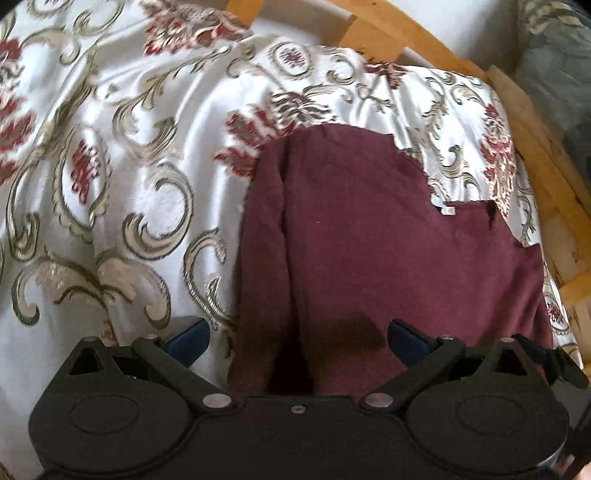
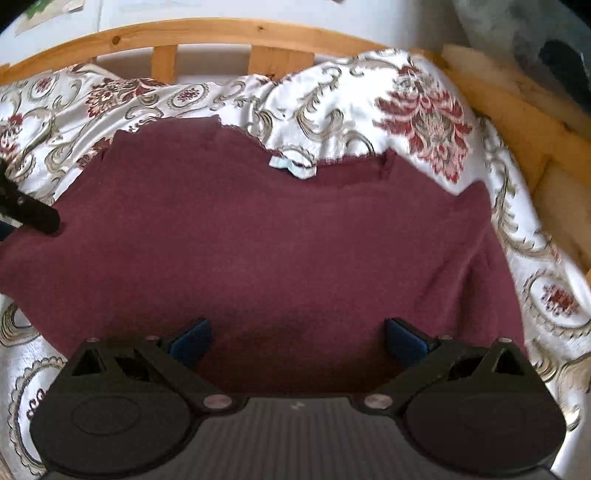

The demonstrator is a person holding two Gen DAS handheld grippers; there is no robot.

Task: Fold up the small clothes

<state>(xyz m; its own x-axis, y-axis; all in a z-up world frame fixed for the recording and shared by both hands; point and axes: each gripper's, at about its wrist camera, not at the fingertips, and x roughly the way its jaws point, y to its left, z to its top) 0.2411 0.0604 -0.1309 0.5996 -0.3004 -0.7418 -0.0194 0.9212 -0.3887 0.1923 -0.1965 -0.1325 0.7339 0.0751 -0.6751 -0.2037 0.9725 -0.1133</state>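
A maroon garment was spread flat on a bedspread patterned with red flowers and olive scrolls, toward the corner of the bed where the wooden frame met the side rail. Its neckline lay toward the headboard edge, with a pale label showing at the collar. In the left wrist view, one sleeve was seen folded lengthwise along the garment's left side, its edge bordering the bare bedspread.

The left gripper was held over the garment's near hem, its blue-padded fingers spread wide with nothing between them; one pad stood over the bedspread, the other over the maroon cloth. The right gripper was likewise released, its jaws wide apart and empty, both pads above the garment's lower part. Whether either gripper touched the cloth could not be told.
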